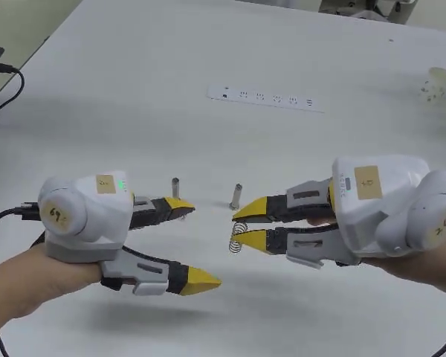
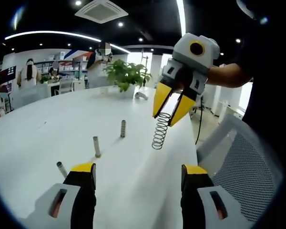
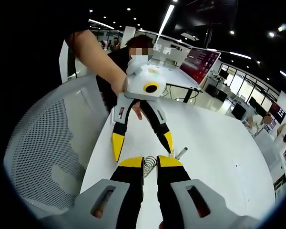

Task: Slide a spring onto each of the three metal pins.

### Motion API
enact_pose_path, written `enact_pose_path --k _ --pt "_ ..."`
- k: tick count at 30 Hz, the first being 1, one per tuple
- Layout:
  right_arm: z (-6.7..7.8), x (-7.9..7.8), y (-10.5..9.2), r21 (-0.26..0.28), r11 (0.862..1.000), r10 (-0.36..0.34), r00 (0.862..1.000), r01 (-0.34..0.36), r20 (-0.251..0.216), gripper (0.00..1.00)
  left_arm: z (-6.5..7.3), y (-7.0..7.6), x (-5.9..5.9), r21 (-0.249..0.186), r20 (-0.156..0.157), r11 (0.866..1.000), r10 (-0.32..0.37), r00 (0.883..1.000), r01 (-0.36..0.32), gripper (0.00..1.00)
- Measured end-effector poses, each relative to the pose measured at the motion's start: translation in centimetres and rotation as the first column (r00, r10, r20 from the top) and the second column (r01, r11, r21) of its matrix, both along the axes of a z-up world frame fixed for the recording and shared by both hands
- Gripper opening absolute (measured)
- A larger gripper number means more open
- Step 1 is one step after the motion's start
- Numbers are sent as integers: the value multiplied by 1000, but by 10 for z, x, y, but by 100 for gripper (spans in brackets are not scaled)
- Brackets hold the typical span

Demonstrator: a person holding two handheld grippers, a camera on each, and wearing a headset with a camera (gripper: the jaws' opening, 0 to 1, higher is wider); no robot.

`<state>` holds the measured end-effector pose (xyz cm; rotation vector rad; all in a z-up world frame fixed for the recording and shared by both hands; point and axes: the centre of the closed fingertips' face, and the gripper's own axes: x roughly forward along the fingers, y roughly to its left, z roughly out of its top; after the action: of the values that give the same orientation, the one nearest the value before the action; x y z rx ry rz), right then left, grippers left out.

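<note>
My right gripper [image 1: 241, 225] is shut on one end of a coil spring [image 1: 236, 239], which hangs down from its yellow tips just above the white table. In the left gripper view that spring [image 2: 159, 131] dangles from the right gripper [image 2: 167, 116]. Three short metal pins stand upright in a row: the near pin [image 2: 61, 168], the middle pin [image 2: 97, 146] and the far pin [image 2: 123, 128], which looks ribbed. In the head view one pin [image 1: 175, 186] and another pin [image 1: 236, 195] stand just beyond the jaws. My left gripper [image 1: 193, 244] is open and holds nothing, facing the right one.
A white power strip [image 1: 266, 97] lies farther back on the table, and a black cable [image 1: 4, 89] runs along the left edge. A small white object [image 1: 438, 83] sits at the far right. A grey mesh chair [image 3: 43, 143] stands beside the table.
</note>
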<state>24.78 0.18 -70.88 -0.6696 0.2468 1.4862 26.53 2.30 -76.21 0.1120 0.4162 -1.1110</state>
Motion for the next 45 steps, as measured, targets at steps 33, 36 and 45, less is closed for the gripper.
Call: enact_pose_path --k 33,36,45 --pt "-7 30 -14 -3 995 -97 995 97 11 7 -1 72 7 2 9 977 211 977 -211 98" --pt "-8 33 -14 -5 995 -102 995 102 14 7 0 76 7 -1 9 975 223 975 -223 98" --pt "-13 52 -13 -17 992 -123 992 124 23 7 1 82 7 -3 8 970 243 970 -243 98"
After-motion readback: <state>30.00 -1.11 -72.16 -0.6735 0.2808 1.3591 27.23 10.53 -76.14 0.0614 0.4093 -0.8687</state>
